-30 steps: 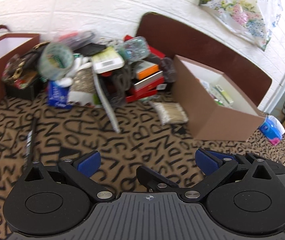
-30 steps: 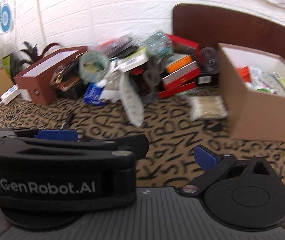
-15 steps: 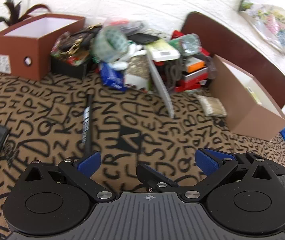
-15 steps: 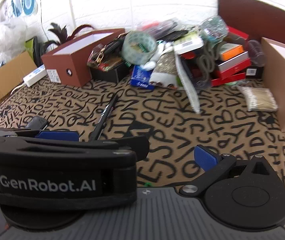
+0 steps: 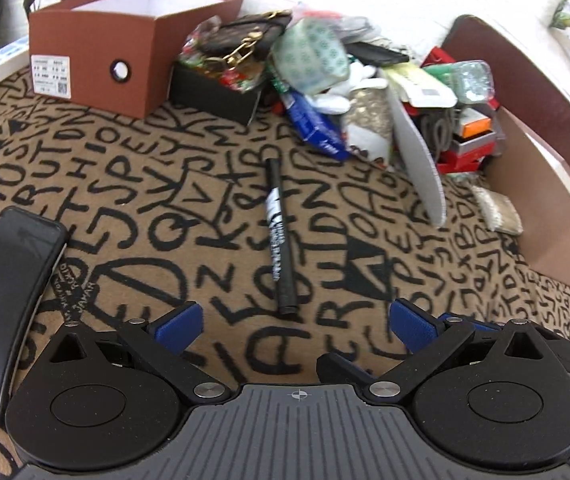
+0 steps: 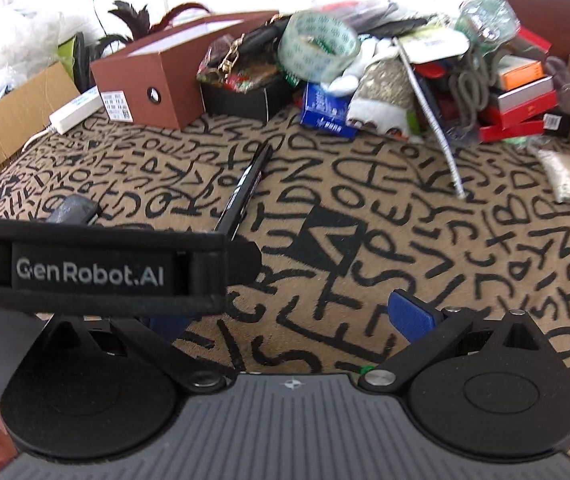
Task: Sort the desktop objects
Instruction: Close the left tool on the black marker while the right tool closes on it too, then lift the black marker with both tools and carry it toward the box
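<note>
A black pen (image 5: 279, 236) lies on the letter-patterned cloth, just ahead of my left gripper (image 5: 295, 324), which is open and empty. The pen also shows in the right wrist view (image 6: 243, 194). A black phone (image 5: 3, 292) lies at the left. My right gripper (image 6: 285, 312) is open and empty; its left finger is hidden behind the left gripper's strap (image 6: 89, 270). A pile of mixed objects stands at the back, with a roll of tape (image 5: 311, 58) on top, a blue box (image 5: 317, 124) and red boxes (image 6: 519, 110).
An open brown box (image 5: 125, 48) stands at the back left and another brown box (image 5: 541, 216) at the right. A black box (image 5: 215, 92) holds a chain bag. A white insole (image 5: 421, 160) leans on the pile. A bag of cotton swabs (image 5: 499, 214) lies by the right box.
Both grippers have swung left and moved closer to the cloth. The pen now lies just ahead of the left gripper, and the phone has come into view. Both grippers stay open.
</note>
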The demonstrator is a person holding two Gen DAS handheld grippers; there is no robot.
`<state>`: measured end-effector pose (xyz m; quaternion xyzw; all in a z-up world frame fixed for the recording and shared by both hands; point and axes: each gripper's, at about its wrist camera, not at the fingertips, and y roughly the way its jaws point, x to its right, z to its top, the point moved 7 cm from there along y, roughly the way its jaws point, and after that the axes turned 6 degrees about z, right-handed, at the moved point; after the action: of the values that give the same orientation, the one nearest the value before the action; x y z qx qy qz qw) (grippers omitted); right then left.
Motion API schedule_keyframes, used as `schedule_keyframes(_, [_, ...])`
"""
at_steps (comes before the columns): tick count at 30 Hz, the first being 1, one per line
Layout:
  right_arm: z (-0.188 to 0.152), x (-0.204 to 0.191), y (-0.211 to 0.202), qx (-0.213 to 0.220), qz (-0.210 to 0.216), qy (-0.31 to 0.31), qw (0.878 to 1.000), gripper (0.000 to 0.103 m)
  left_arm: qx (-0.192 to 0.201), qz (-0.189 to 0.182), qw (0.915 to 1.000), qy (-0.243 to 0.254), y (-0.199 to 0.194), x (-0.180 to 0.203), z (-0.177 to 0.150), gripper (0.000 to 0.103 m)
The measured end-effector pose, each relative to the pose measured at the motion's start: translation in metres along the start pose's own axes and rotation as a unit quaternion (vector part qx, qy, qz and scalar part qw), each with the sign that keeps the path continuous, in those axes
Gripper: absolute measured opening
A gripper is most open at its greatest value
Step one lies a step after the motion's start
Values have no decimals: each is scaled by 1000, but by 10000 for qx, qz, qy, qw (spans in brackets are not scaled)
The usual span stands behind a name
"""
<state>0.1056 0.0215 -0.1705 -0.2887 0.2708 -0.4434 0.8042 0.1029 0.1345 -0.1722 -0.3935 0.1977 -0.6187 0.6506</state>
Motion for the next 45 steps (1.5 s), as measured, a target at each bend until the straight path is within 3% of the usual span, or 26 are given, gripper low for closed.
schedule_keyframes(12, [8,-22,37,-99,-102,-546,9984,100,-148,-309,9989,318,28,-9,19,88])
schedule_keyframes(23, [27,-36,53,46,-144,-778,9969,85,-204,-437,9984,296,37,-17,34,78])
schedule_keyframes(32, [30,-42,55,84,-21,-875,9961,65,-219,-423,9987,203,41,-24,38,62])
schedule_keyframes(35, [31,-45,55,95,27,-925,9957,51,-224,-430,9987,169,41,-26,38,58])
schedule_keyframes(38, [30,-47,55,84,24,-976,9952,42,-278,-517,9982,113,41,-27,38,45])
schedule_keyframes(40, [31,-47,54,92,-11,-980,9951,29,-317,-572,9978,92,41,-26,37,36])
schedule_keyframes(45, [30,-43,54,55,44,-901,9959,23,-247,-568,9981,17,41,-23,37,48])
